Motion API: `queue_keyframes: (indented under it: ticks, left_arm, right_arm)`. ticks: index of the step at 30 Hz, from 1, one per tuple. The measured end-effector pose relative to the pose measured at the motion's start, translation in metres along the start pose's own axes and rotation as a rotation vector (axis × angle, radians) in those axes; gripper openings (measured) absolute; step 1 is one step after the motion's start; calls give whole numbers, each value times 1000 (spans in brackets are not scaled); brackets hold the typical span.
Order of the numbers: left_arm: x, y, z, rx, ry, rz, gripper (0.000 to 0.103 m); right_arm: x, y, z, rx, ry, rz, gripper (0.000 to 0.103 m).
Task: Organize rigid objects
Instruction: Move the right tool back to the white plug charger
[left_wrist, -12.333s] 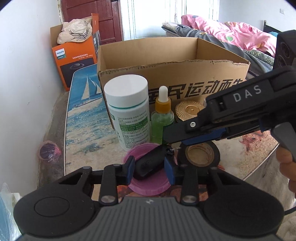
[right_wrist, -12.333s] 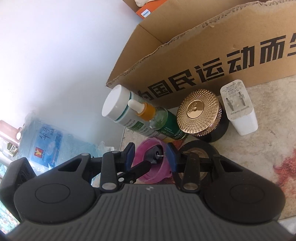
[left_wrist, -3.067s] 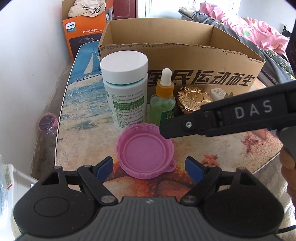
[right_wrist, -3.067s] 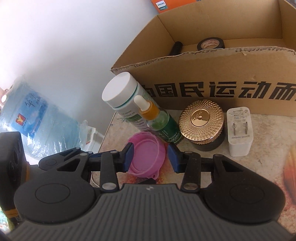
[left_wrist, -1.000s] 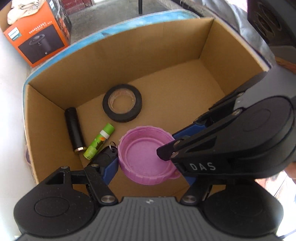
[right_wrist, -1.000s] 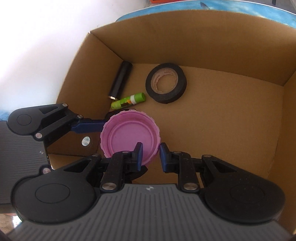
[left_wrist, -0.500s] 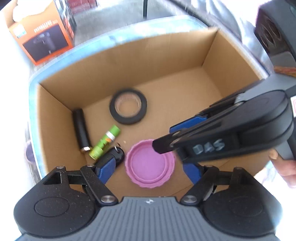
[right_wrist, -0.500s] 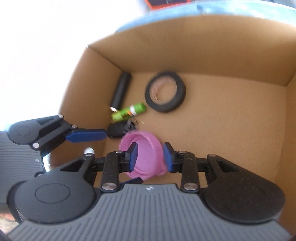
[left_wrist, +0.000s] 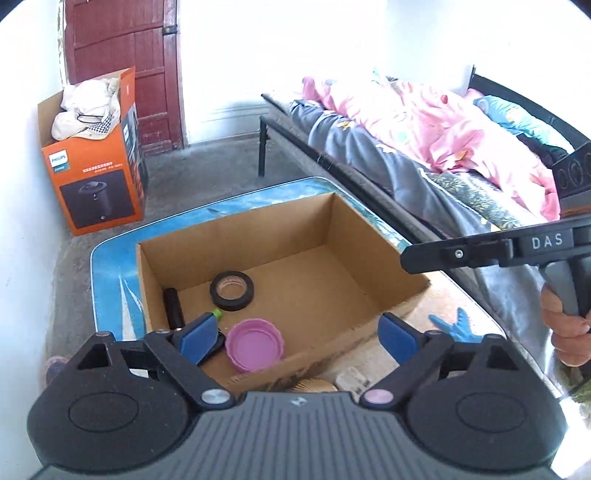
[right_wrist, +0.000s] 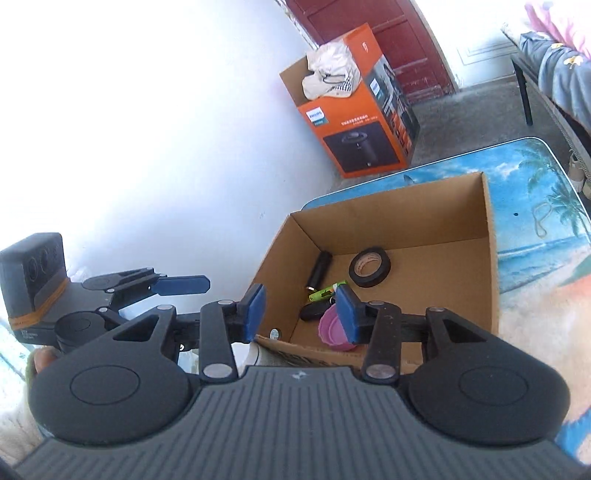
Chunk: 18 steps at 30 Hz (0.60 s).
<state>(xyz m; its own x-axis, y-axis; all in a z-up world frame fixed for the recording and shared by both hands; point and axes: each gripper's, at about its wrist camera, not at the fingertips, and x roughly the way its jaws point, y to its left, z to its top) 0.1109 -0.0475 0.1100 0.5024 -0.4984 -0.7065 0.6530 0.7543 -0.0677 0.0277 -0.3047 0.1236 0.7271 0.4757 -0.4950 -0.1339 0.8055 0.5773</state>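
Note:
The pink lid (left_wrist: 255, 345) lies flat on the floor of the cardboard box (left_wrist: 258, 240), near its front wall. Beside it in the box are a black tape roll (left_wrist: 232, 290), a black cylinder (left_wrist: 173, 306) and a green tube (right_wrist: 327, 291), with a black key fob (right_wrist: 314, 310) next to the lid (right_wrist: 332, 326). My left gripper (left_wrist: 297, 334) hangs above the box's front edge, its jaws opening wide with nothing between them. My right gripper (right_wrist: 300, 312) is raised over the near corner of the box (right_wrist: 406, 214), its jaws also opening and empty.
The box stands on a beach-print table (left_wrist: 110, 295). In front of it, a gold lid (left_wrist: 314, 386) and a white charger (left_wrist: 349, 376) peek out. An orange carton (left_wrist: 96, 184) stands on the floor by the white wall, and a bed (left_wrist: 424, 122) runs along the right.
Both grippers have let go of the pink lid, which now rests in the box. Both have drawn up and back from the box, and their jaws have spread wider.

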Motion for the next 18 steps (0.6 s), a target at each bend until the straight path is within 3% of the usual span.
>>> queue_keyframes:
  ticks: [3,7,10,11,13,18]
  left_arm:
    - [3,-21,-33,-15,-9,-7,96]
    - [23,-47,-71,-54,3,1,94]
    - [40,-60,-89,-49,-1,37,94]
    - [46,-63,-96,-34,8,48,93]
    - [59,-72,-103,-11,18,87,79]
    - [88,-85,-117,23,19,127,69]
  right_arm:
    - [-13,-9,-36,46,-12,-47,42]
    - [11,-29,-85,183,37,-42,42]
    - [30,-40,-103,232,63,-46,42]
    - [37,-42,-107,235,67,-50,42]
    - [51,-45,-111,239,74,-70,42]
    - [70,-55,-106,272,81,-80,38]
